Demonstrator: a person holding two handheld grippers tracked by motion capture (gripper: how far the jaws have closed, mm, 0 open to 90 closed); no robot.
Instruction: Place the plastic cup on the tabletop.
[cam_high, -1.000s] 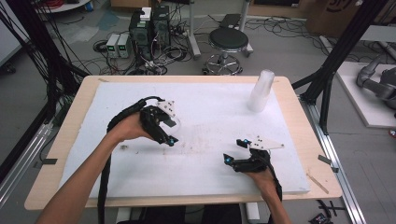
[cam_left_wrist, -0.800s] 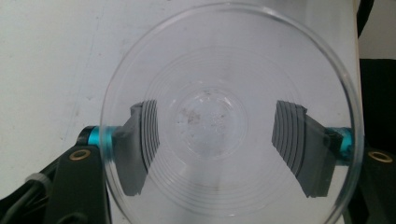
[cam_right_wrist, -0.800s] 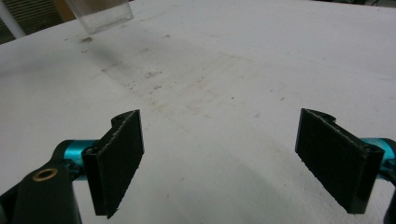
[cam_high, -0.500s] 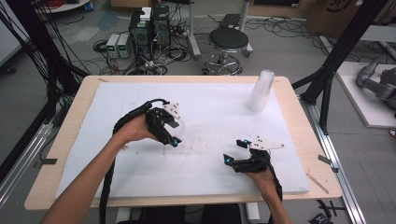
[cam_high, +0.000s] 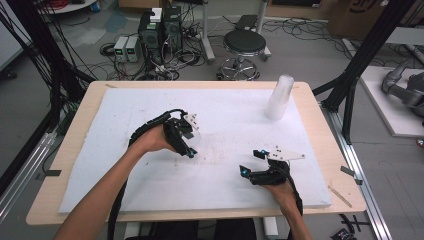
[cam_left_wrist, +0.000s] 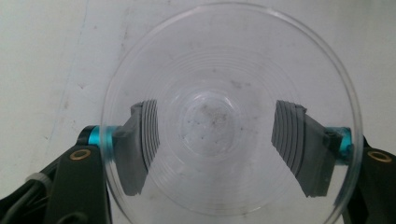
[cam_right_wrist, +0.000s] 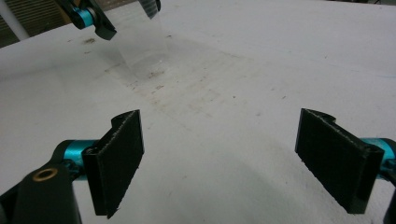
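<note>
My left gripper sits mid-table, tilted down, jaws clamped on a clear cup. My right gripper is low nr the front edge, jaws spread wide, gripping nothing. Both forearms reach fwd.

A white foam board covers the wooden table. The left gripper sits at centre; the right gripper lies toward four o'clock. A clear cup stack stands at one o'clock.
</note>
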